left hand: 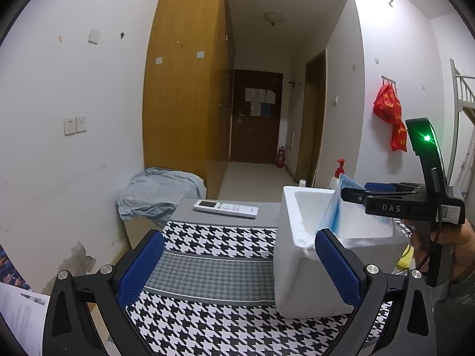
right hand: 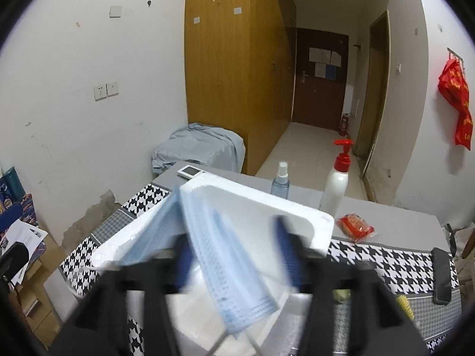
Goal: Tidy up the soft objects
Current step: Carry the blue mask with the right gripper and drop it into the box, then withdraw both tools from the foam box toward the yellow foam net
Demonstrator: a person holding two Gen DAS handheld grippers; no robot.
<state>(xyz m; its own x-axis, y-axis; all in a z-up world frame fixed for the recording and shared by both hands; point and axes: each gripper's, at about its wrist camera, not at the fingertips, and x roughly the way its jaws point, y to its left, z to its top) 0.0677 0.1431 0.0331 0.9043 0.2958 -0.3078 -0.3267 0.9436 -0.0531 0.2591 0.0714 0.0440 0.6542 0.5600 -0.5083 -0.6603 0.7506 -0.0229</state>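
Note:
A blue face mask (right hand: 225, 255) hangs over the white foam box (right hand: 308, 222), blurred, between the fingers of my right gripper (right hand: 234, 258), which stand apart and look open. In the left wrist view the mask (left hand: 334, 207) dips into the foam box (left hand: 292, 237) beside the right gripper (left hand: 356, 194). My left gripper (left hand: 239, 264) is open and empty, its right finger (left hand: 337, 264) against the box's near corner.
A houndstooth cloth (left hand: 216, 320) covers the table. A white remote (left hand: 225, 207) lies at the back. A spray bottle (right hand: 280, 181), pump bottle (right hand: 337, 181), red packet (right hand: 356, 227) and dark phone (right hand: 442, 276) are on the right. A grey cloth bundle (left hand: 157, 192) lies beyond.

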